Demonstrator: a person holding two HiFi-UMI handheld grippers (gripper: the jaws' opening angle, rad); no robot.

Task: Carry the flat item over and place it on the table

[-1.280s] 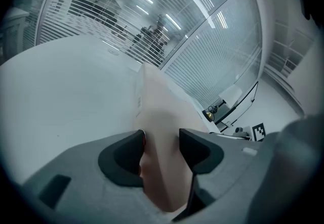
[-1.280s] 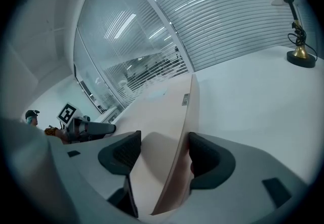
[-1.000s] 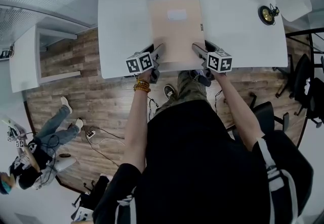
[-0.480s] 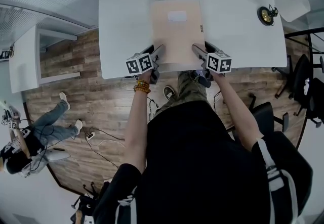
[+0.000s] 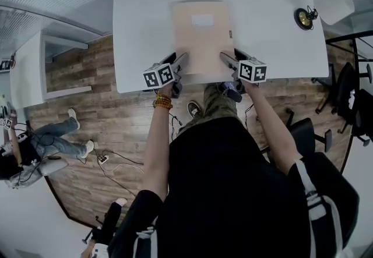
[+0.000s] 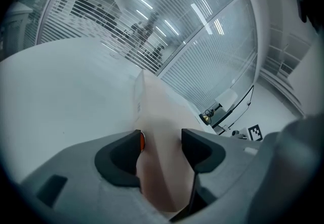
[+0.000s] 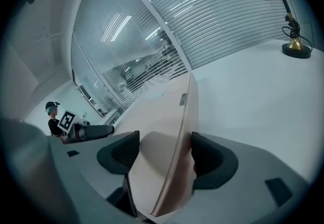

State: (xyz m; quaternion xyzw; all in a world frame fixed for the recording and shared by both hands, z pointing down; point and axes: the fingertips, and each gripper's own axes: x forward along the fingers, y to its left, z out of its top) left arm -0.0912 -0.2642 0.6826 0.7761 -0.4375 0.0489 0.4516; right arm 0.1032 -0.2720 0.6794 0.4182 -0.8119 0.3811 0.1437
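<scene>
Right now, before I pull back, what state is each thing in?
Flat beige package: lying flat on the white table.
Left hand-held gripper: jaws opening, package edge between them, not pinched.
Right hand-held gripper: jaws apart around the package edge.
Desk lamp: upright near the table's far right corner.

Office: glass partitions (image 7: 152,41), desk chairs (image 5: 305,130)

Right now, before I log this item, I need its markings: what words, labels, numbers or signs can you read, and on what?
White label on the flat item: too small, no print legible.
Dark tag on the flat item's edge: blurred, unreadable.
Marker cubes: black-and-white square patterns only, no letters or numbers.
No readable text anywhere else.
</scene>
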